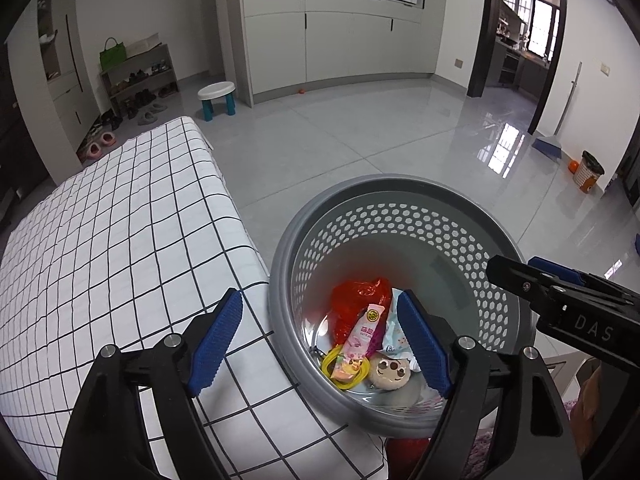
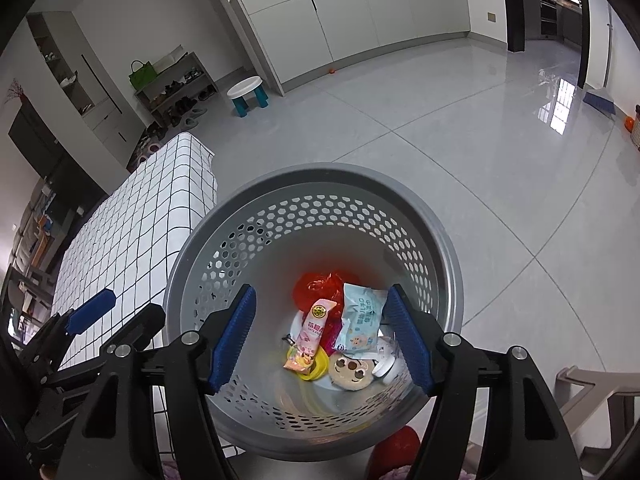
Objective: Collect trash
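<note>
Only the right wrist view shows the small white round cap (image 2: 385,368) among the trash, beside the pale blue wipes packet (image 2: 360,322). The round grey plastic basket with hexagon-perforated walls (image 2: 320,216) stands on glossy floor tiles, touching the white grid-checked bed sheet (image 1: 120,220). Inside: crinkled red plastic bag (image 1: 360,292), pink snack wrapper (image 1: 366,334). Left tool (image 1: 320,336) and right tool (image 2: 322,336) both gape wide (ribbed blue pads), empty.

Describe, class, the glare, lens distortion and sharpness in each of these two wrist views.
Left wrist view: window glare on the glossy grey floor tiles; fisheye bends the white black-checked cloth; the grey perforated plastic basket is sharp. Right wrist view: similar glare on the floor; the basket rim bulges; dark vignette fills the corners.
</note>
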`<action>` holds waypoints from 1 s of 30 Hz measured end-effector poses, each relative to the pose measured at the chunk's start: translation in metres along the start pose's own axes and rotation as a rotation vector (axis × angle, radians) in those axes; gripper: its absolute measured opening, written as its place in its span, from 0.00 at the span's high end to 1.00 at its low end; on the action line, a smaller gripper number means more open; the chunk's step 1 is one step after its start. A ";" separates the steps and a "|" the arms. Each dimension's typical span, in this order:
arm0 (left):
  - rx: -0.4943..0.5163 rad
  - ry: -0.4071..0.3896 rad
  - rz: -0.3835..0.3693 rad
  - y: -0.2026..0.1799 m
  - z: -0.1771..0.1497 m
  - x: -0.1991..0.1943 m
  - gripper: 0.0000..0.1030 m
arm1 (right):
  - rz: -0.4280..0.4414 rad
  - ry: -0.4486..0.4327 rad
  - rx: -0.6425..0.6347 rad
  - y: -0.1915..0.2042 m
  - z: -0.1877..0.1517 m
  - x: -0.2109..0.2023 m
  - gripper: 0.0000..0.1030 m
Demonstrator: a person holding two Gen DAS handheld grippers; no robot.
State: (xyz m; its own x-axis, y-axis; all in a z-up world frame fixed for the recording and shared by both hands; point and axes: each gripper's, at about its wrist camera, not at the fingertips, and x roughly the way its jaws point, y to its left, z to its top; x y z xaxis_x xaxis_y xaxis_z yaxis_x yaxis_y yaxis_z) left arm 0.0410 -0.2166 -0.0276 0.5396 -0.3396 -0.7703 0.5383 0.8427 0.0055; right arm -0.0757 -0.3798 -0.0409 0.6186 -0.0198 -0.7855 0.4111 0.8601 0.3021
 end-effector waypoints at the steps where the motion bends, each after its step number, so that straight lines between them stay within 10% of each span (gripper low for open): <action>1: -0.003 0.000 0.002 0.001 0.000 0.000 0.24 | -0.001 -0.002 -0.001 0.000 0.000 0.000 0.34; 30: -0.019 -0.033 0.051 0.004 0.001 -0.012 0.09 | -0.023 -0.023 -0.007 0.000 0.001 -0.002 0.34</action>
State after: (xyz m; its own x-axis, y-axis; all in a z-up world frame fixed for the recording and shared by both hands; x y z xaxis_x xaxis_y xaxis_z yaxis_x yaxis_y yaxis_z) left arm 0.0371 -0.2097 -0.0176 0.5875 -0.3092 -0.7478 0.4969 0.8672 0.0318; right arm -0.0759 -0.3801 -0.0384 0.6245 -0.0513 -0.7793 0.4204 0.8630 0.2801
